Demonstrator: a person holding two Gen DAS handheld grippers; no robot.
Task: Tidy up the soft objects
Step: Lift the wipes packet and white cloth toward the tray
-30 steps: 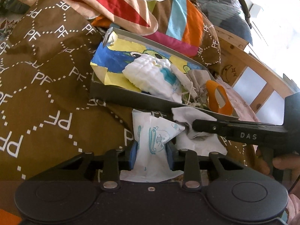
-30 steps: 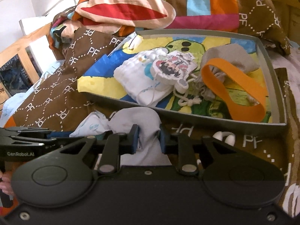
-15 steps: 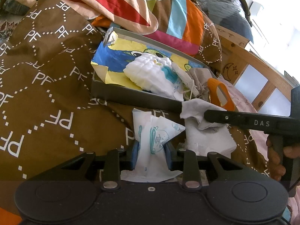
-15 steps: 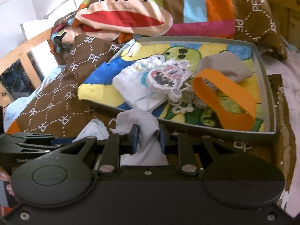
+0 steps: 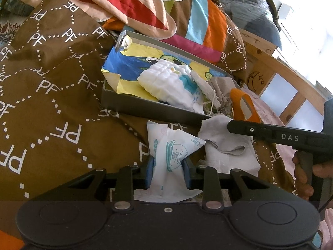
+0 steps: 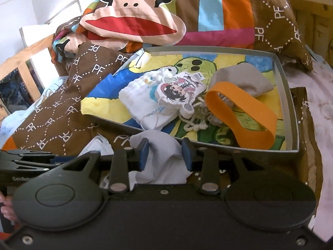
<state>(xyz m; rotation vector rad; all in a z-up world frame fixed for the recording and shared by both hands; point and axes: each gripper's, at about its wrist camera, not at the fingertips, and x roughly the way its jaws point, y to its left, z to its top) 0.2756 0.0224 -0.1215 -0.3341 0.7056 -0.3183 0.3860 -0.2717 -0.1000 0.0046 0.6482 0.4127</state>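
My left gripper (image 5: 168,164) is shut on a white cloth with teal print (image 5: 172,152), just in front of the grey tray (image 5: 133,106). My right gripper (image 6: 165,154) is shut on a grey-white cloth (image 6: 164,156), which also shows in the left wrist view (image 5: 222,139), lifted a little near the tray's front wall (image 6: 229,148). In the tray lie a white quilted cloth (image 6: 137,98), a cartoon-print pouch (image 6: 179,89), a grey drawstring bag (image 6: 239,79) and an orange band (image 6: 239,114).
The tray sits on a brown "PF" blanket (image 5: 52,95) on a bed. A bunched monkey-print quilt (image 6: 135,16) lies behind the tray. A wooden bed rail (image 5: 291,83) runs along the right. My left gripper shows at the left in the right wrist view (image 6: 31,160).
My right gripper has lifted the grey-white cloth and moved it up and right, toward the tray's front wall. The left gripper keeps hold of the printed cloth, nearly still.
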